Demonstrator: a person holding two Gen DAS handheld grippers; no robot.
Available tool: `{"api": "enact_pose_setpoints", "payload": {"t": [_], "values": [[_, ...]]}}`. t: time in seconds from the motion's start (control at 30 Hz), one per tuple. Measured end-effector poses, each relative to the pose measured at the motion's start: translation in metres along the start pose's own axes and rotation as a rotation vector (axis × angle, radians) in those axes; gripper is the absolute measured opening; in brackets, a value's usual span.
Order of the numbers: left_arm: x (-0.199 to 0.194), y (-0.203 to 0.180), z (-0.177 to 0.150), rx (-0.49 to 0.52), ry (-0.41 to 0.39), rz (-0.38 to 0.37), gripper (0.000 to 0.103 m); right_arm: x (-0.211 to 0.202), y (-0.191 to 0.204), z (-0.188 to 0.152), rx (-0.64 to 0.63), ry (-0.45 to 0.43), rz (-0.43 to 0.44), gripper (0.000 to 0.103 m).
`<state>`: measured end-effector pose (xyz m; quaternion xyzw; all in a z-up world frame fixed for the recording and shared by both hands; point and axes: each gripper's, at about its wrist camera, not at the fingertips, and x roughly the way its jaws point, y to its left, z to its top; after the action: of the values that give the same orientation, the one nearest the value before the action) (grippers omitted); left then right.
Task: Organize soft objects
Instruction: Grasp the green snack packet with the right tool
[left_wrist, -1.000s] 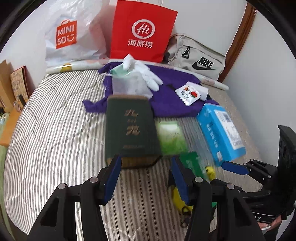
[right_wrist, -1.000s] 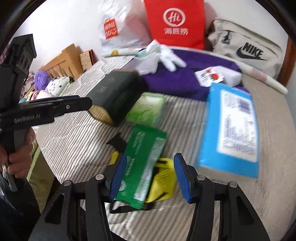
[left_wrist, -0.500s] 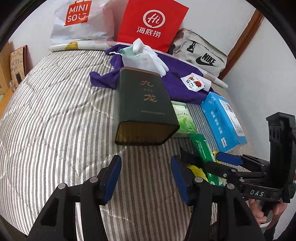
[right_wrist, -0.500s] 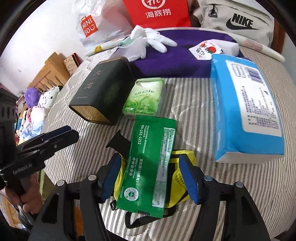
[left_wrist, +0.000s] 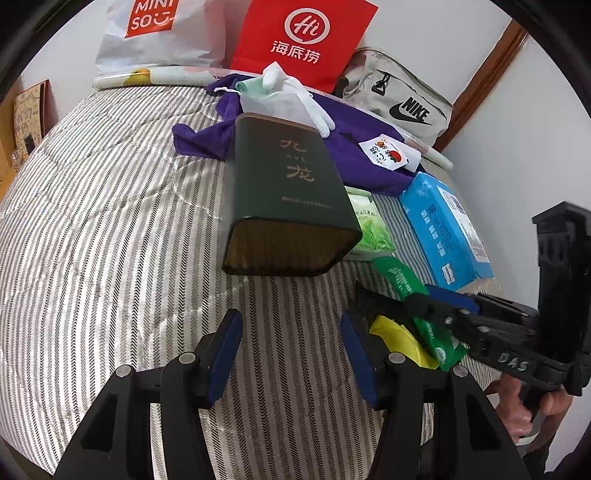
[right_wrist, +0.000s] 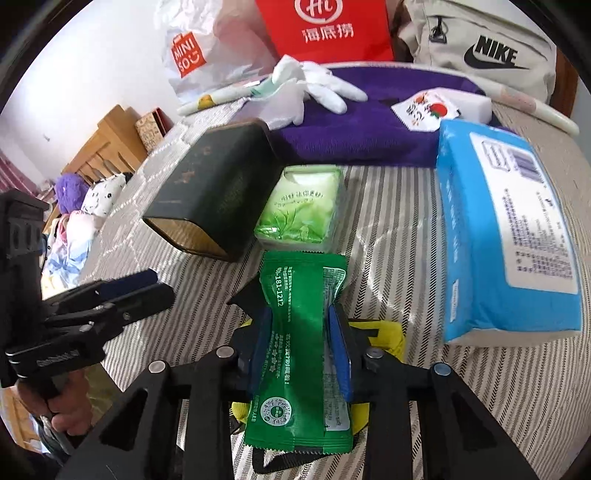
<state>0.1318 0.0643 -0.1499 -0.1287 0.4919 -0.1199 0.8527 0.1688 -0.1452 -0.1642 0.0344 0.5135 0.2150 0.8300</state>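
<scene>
**Right jaws pinch the green packet along its length**

Nearest, the right gripper (right_wrist: 300, 345) is closed across the waist of the flat green foil wet-wipe packet (right_wrist: 301, 325), which creases inward between the blue pads (right_wrist: 341, 350). The packet's long axis runs straight away from the tool, so the pinch is across its narrow width. Beneath it lies a yellow pouch with black straps (right_wrist: 388, 332) on the striped quilt (right_wrist: 399, 236). The left gripper (left_wrist: 290, 354) hangs open and empty, aimed at the dark green rectangular tin (left_wrist: 284, 199). Just beyond the packet sits a pale green tissue pack (right_wrist: 301, 208), with a blue tissue pack (right_wrist: 506, 229) to its right.
</scene>
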Motion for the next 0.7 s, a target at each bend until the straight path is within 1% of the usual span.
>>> {"api": "enact_pose_setpoints", "payload": {"t": [0.1,0.27,0.4,0.57,0.6,0.7], "values": [[0.002,-0.006,-0.001,0.014,0.009,-0.008,0.053,-0.014,0.001,-0.001,-0.008,-0.032,0.022,0.031],[0.004,-0.025,-0.004,0.052,0.019,-0.028,0.053,-0.039,-0.002,-0.007,-0.049,-0.079,0.0,0.031],[0.013,-0.04,0.001,0.067,0.026,-0.063,0.053,-0.058,-0.012,-0.019,-0.085,-0.111,-0.033,0.031],[0.024,-0.05,0.006,0.069,0.016,-0.105,0.051,-0.071,-0.034,-0.042,-0.102,-0.117,-0.06,0.031],[0.026,-0.052,0.007,0.068,0.017,-0.108,0.051,-0.072,-0.04,-0.048,-0.1,-0.113,-0.051,0.031],[0.036,-0.056,0.007,0.067,0.036,-0.09,0.051,-0.071,-0.052,-0.061,-0.086,-0.109,-0.071,0.031]]}}
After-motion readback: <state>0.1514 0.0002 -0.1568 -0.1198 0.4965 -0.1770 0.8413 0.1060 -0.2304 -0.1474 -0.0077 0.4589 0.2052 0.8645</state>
